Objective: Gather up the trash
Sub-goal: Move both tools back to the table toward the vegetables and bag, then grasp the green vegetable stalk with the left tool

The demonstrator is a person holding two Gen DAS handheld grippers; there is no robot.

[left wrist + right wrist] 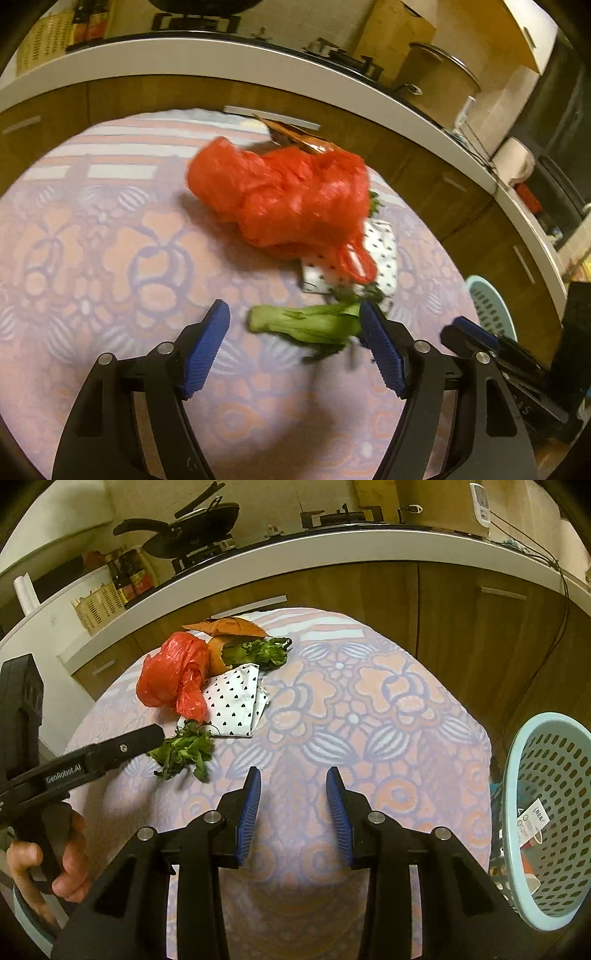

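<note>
Left gripper (295, 343) hangs over the patterned tablecloth (92, 240) with its jaws wide apart, straddling a green vegetable stalk (306, 323) that lies crosswise between the blue pads (207, 347). The pads do not press on it yet; the right-hand pad sits just at the stalk's leafy end, the left one stands clear of the pale cut end. Just beyond the stalk, farther from the camera, lies the rest of the rubbish: a crumpled red plastic bag (284, 195), a white cloth or paper with small dark hearts (380, 258) half under it, and a brown paper bag (295, 136) at the far edge.

Right gripper (293, 812) points at bare tablecloth nearer the middle of the table, jaws partly apart with nothing between them. From its view, wilted leaves (184, 749) trail off the stalk beside the left tool, which a hand (48, 864) grasps by the handle. A pale blue perforated basket (554, 812) stands tilted at the table's right edge, with some scraps already inside; it looks like the place for the trash.

The step in hand seems to be pinching the stalk. It would go best to lower until the pads flank the firm pale stem rather than the limp leaves, then close squarely, since leaves alone may tear or slip. Keeping clear of the bag's loop handle avoids dragging it along.
</note>
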